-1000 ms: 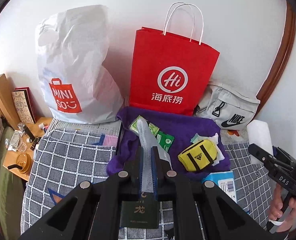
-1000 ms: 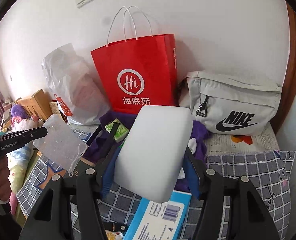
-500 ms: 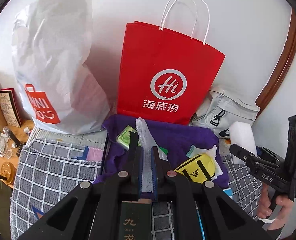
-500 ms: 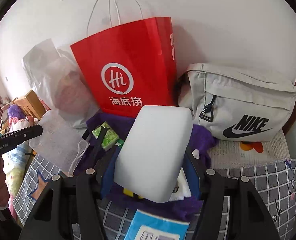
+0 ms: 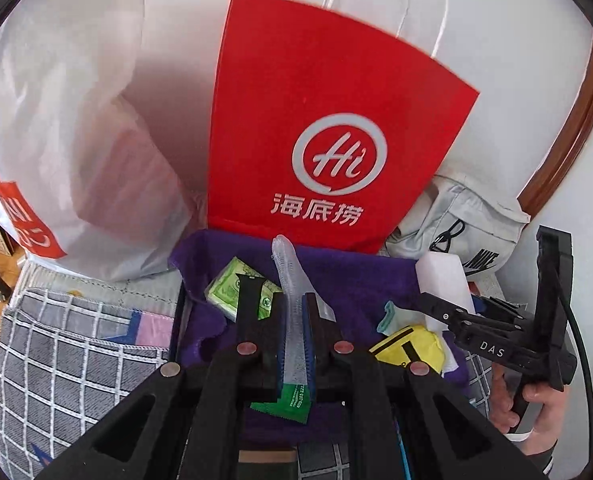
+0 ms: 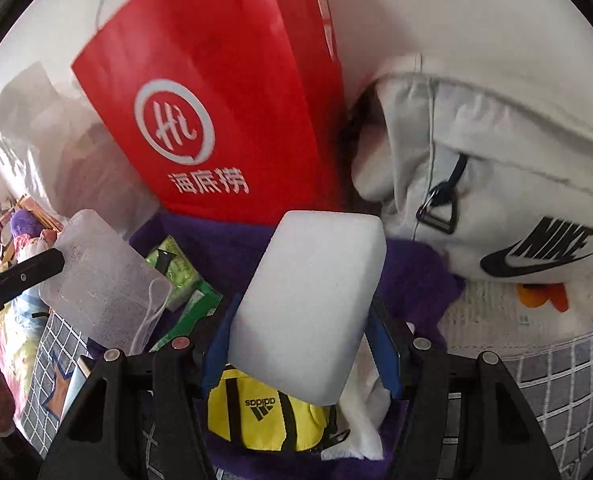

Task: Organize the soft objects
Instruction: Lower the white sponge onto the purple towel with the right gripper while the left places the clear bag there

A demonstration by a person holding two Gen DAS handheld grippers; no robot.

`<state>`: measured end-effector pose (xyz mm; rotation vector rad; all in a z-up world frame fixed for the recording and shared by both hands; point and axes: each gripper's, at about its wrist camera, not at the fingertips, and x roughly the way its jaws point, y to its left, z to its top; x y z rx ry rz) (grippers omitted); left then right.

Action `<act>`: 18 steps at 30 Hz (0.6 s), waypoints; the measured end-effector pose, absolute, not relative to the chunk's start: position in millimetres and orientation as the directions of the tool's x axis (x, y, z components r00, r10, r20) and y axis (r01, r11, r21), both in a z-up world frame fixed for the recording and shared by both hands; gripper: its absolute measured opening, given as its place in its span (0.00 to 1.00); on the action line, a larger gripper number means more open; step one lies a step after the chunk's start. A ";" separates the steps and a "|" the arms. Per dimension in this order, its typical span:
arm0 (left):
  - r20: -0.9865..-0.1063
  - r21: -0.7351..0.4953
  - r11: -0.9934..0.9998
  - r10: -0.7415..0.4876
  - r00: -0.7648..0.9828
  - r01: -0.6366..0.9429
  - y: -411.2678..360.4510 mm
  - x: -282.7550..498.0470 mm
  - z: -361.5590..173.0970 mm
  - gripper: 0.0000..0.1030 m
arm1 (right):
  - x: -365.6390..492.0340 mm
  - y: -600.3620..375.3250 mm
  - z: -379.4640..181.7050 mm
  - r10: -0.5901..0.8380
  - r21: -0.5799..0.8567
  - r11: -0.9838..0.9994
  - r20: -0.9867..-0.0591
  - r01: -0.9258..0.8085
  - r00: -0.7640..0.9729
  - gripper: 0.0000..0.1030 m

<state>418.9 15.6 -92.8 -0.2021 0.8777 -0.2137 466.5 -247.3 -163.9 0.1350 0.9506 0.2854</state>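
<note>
My left gripper (image 5: pixel 296 336) is clenched on a clear mesh pouch (image 5: pixel 292 304) and my right gripper (image 6: pixel 300 344) grasps a white foam block (image 6: pixel 312 304), both above the purple cloth-lined box (image 5: pixel 348 276). Neither is placed yet; 2 remain, I judge.

Left gripper (image 5: pixel 294 332) clamped tight (pointing steeply down); right gripper (image 6: pixel 300 344) jaws half-spread, gripping.

At twelve o'clock you see the red paper bag (image 5: pixel 328 128) against the white wall (image 5: pixel 508 40); the wooden door frame (image 5: pixel 572 120) curves at two, a checked cover (image 5: pixel 72 352) at eight.
</note>
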 end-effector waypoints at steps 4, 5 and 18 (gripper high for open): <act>-0.752 -0.278 0.955 -0.281 0.596 0.100 13.3 430.1 -111.4 0.08 | 480.5 -248.3 -181.1 0.294 0.237 0.956 -0.807 -0.174 0.513 0.60; -0.755 -0.279 0.955 -0.283 0.591 0.099 14.1 431.4 -114.2 0.08 | 483.2 -249.1 -184.5 0.296 0.242 0.955 -0.811 -0.171 0.505 0.60; -0.818 -0.297 0.951 -0.298 0.493 0.081 15.3 449.4 -157.1 0.09 | 479.6 -246.5 -198.5 0.285 0.226 0.958 -0.821 -0.176 0.495 0.77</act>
